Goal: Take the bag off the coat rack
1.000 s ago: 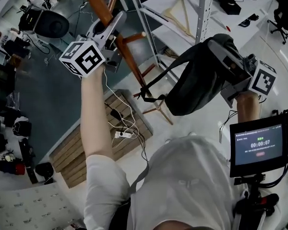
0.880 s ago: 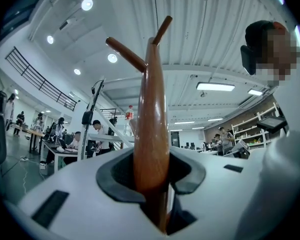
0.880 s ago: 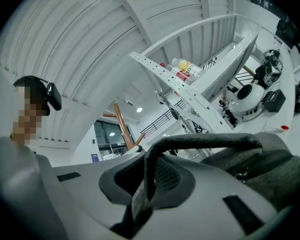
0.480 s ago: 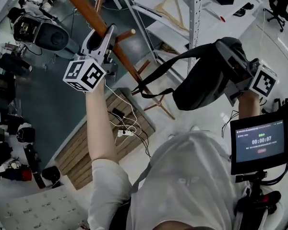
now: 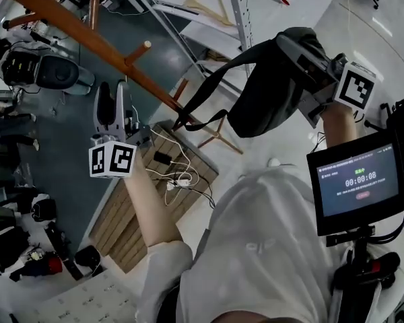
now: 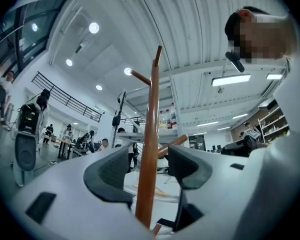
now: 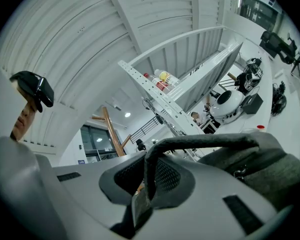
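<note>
The brown wooden coat rack (image 5: 67,27) slants across the top left of the head view, with a peg (image 5: 140,50) sticking out. My left gripper (image 5: 111,106) points up at it from just below. Its jaws are opening, and the pole (image 6: 150,134) shows in the gap with neither pad pressing on it. A dark grey bag (image 5: 269,89) hangs free of the rack at the upper right, its strap (image 5: 202,103) trailing left. My right gripper (image 5: 310,62) is shut on the bag's handle (image 7: 200,144), whose end runs down between the pads (image 7: 167,176).
A white metal shelving rack (image 5: 239,9) stands behind the bag. Below the left gripper lies a wooden pallet (image 5: 131,217) with cables and a power strip (image 5: 178,179). A monitor (image 5: 357,184) rides at my right side. Dark equipment (image 5: 50,73) and bags sit on the floor at left.
My left gripper has opened, let go of the coat rack pole and dropped below it. The right gripper still carries the bag, which has drifted farther from the rack.
</note>
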